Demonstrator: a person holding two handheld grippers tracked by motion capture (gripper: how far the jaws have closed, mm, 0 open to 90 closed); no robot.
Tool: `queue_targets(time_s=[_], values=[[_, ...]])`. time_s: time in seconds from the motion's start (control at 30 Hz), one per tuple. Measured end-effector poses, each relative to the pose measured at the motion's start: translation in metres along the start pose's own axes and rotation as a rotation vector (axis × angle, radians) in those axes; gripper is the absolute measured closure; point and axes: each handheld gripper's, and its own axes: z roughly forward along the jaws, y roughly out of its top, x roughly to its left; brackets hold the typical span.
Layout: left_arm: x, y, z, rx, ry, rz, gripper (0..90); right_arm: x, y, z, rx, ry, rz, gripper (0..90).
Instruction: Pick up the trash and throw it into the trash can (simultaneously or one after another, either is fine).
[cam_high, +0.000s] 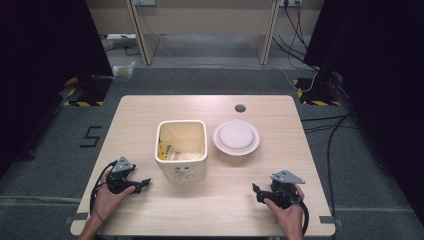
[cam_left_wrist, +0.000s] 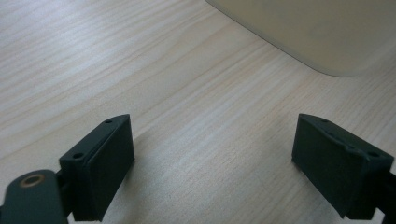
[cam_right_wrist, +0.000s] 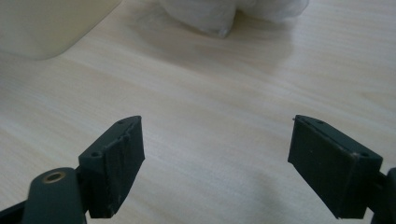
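Cream bin just right of left hand-held gripper, apart.

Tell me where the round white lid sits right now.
In the high view, the round white lid lies flat on the table, right of centre, just beside the open cream bin and below the table's small round hole.

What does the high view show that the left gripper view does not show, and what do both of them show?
High view: the round white lid beside the open cream container, its inside holding yellowish contents, both hands, and the right gripper with jaws apart. Left gripper view: a close look at the left gripper, its open jaws over bare wood with nothing between them. Both: the wooden table, the left gripper, and the container's pale wall.
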Motion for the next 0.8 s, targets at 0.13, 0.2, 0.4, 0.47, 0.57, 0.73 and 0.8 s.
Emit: queue_targets(time_s=[0.13, 0.2, 0.4, 0.47, 0.57, 0.73, 0.8], values=[[0.0, 0.0, 0.0, 0.0, 0.0, 0.0, 11.9, -0.006, 0.014, -0.003, -0.027, -0.014, 0.012, 18.5], [0.0, 0.0, 0.0, 0.0, 0.0, 0.0, 11.9, -0.008, 0.023, -0.003, -0.042, -0.021, 0.011, 18.5], [0.0, 0.0, 0.0, -0.001, 0.0, -0.001, 11.9, -0.012, 0.048, 0.006, -0.054, -0.034, 0.027, 17.8], [0.0, 0.0, 0.0, -0.001, 0.0, -0.001, 11.9, -0.013, 0.052, 0.009, -0.06, -0.032, 0.031, 17.7], [0.0, 0.0, 0.0, -0.001, 0.0, 0.0, 11.9, -0.016, 0.066, 0.018, -0.081, -0.031, 0.042, 17.7], [0.0, 0.0, 0.0, 0.0, 0.0, 0.0, 11.9, -0.018, 0.084, 0.029, -0.072, -0.028, 0.043, 16.2], [0.0, 0.0, 0.0, 0.001, -0.001, 0.0, 11.9, -0.02, 0.092, 0.035, -0.06, -0.013, 0.048, 14.9]])
